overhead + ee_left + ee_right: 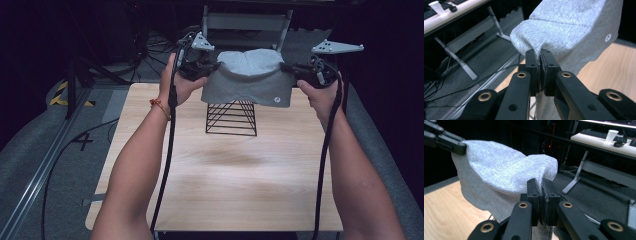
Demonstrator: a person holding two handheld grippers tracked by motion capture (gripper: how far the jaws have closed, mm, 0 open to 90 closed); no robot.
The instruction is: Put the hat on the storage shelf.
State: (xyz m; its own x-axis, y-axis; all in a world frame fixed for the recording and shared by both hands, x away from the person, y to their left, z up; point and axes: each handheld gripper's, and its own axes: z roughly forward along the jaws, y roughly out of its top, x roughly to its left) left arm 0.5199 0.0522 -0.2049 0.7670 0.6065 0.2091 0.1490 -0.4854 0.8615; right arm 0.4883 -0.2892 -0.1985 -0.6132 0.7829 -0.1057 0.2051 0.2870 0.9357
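Pinching the left edge of a grey cloth (248,82), the left tool (209,68) holds it above a black wire rack (231,118) on the tabletop (225,175); the right tool (289,69) clamps its right edge.

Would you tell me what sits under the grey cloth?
A black wire rack stands under the grey cloth; its top is covered. Both grippers pinch the cloth's ends.

Left tongs (541,65) and right tongs (542,195), both clamped, raised apart.
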